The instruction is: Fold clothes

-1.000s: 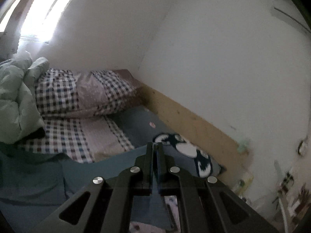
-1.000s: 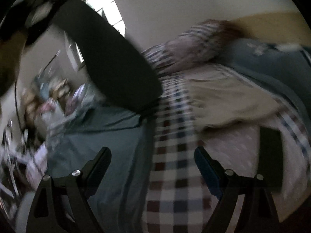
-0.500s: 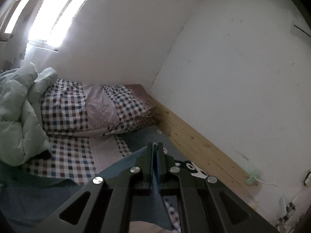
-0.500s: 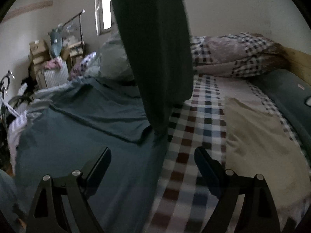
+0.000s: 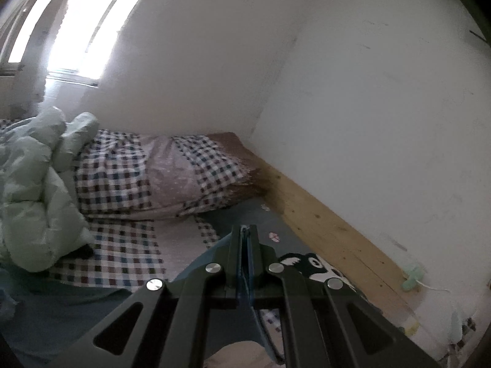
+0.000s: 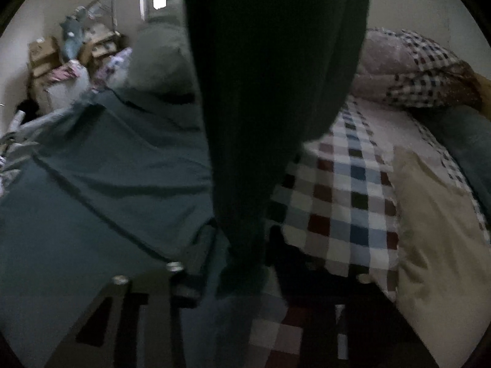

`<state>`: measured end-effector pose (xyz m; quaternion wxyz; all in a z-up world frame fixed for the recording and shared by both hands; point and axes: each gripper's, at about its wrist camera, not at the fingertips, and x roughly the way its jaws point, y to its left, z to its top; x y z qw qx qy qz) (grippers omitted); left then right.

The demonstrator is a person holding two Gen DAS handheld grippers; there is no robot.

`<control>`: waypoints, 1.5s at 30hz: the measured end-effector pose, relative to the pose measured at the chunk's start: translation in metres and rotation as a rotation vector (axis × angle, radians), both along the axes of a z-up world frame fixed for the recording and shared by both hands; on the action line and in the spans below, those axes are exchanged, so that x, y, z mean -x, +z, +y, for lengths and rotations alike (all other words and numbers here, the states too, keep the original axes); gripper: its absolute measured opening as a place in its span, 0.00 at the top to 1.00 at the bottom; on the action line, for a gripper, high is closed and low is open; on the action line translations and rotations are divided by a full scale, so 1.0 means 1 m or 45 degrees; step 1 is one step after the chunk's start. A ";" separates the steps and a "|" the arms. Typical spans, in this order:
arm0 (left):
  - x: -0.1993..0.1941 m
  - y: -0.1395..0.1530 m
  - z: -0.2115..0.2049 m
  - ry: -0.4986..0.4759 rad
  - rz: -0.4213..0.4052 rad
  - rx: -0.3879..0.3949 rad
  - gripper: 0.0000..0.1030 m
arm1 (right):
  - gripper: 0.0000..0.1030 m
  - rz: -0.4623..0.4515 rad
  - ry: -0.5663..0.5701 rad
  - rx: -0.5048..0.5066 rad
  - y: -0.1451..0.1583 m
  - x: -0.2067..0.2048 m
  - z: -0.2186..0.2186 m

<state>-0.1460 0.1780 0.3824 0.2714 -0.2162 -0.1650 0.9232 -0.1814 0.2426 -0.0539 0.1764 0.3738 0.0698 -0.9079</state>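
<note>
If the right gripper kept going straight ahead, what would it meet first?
Most likely the dark hanging garment, which drapes right in front of the right gripper and fills the middle of its view; the checked bedsheet lies behind. Depth is unclear.

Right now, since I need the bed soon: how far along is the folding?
Done: nothing looks folded; a teal cloth and a beige cloth lie flat on the bed. In hand: the left gripper is shut on a blue hem; a dark garment hangs with its end between the right gripper's fingers, grip unclear through blur. Left: every fold.
</note>
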 end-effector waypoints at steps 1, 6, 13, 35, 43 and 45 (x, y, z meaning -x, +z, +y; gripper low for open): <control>0.000 0.000 -0.011 0.022 -0.005 0.001 0.99 | 0.89 -0.012 -0.023 0.002 -0.003 0.001 0.003; 0.002 -0.005 -0.083 0.168 -0.047 -0.012 0.99 | 0.92 -0.032 -0.130 0.122 -0.006 0.007 0.032; 0.002 -0.053 -0.184 0.381 -0.155 0.054 0.99 | 0.94 -0.070 -0.176 0.187 -0.011 0.011 0.051; 0.016 -0.249 -0.348 0.651 -0.548 0.211 0.99 | 0.96 -0.193 -0.129 0.078 -0.020 -0.003 0.051; 0.008 -0.267 -0.355 0.593 -0.532 0.217 0.99 | 0.70 -0.207 -0.152 0.115 0.030 -0.007 0.089; 0.009 -0.267 -0.354 0.569 -0.518 0.211 0.99 | 0.43 -0.158 -0.173 0.225 0.047 0.002 0.088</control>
